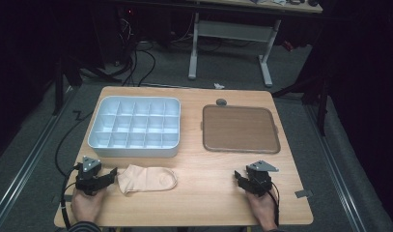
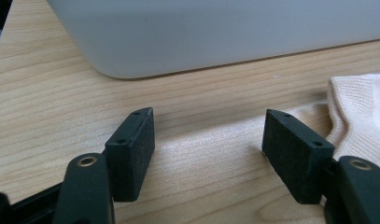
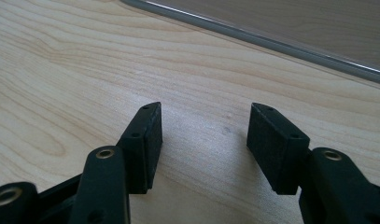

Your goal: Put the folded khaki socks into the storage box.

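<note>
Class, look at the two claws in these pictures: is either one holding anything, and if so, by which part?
Nothing is held. The left claw is open over bare table beside the sock, and the right claw is open and empty too.

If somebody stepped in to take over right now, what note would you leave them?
Left gripper: open, empty, jaws right beside the sock's cuff.
Right gripper: open, empty, resting on bare table in front of the brown tray.
Sock: flat on the table, in front of the white divided box.
Done: nothing picked up yet; box compartments look empty.
Left: probably grasp the sock with the left gripper; where it goes is unclear.
</note>
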Tool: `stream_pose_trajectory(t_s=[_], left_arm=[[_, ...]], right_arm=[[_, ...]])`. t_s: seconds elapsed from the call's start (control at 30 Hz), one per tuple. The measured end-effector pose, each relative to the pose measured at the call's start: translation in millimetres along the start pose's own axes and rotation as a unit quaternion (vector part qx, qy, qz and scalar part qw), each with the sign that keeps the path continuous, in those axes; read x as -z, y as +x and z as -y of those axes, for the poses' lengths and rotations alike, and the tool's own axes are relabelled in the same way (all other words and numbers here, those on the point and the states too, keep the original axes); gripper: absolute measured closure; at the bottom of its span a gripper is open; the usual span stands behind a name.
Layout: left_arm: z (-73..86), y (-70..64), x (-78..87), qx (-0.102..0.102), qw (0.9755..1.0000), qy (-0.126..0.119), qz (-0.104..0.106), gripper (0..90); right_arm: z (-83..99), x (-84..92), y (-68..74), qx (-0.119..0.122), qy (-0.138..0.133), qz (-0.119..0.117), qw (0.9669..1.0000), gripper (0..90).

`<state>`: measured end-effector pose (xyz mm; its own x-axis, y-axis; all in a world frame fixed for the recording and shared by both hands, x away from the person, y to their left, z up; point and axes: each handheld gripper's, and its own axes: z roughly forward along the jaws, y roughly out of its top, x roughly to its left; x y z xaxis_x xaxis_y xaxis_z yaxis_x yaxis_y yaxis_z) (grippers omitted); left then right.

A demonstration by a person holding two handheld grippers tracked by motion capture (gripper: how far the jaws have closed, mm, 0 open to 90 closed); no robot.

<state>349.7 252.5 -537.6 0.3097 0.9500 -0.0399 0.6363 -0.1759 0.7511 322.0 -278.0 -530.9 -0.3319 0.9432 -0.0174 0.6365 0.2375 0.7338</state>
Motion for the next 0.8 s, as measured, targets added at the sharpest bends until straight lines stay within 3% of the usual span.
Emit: stream_pose_trajectory(t_s=[0.8], left_arm=[[-0.3, -1.5, -0.2, -0.008, 1.0, 0.004, 0.001, 33.1]], right_arm=[[-0.2, 0.1, 0.4, -0.004, 0.0, 0.003, 1.0, 47.6]])
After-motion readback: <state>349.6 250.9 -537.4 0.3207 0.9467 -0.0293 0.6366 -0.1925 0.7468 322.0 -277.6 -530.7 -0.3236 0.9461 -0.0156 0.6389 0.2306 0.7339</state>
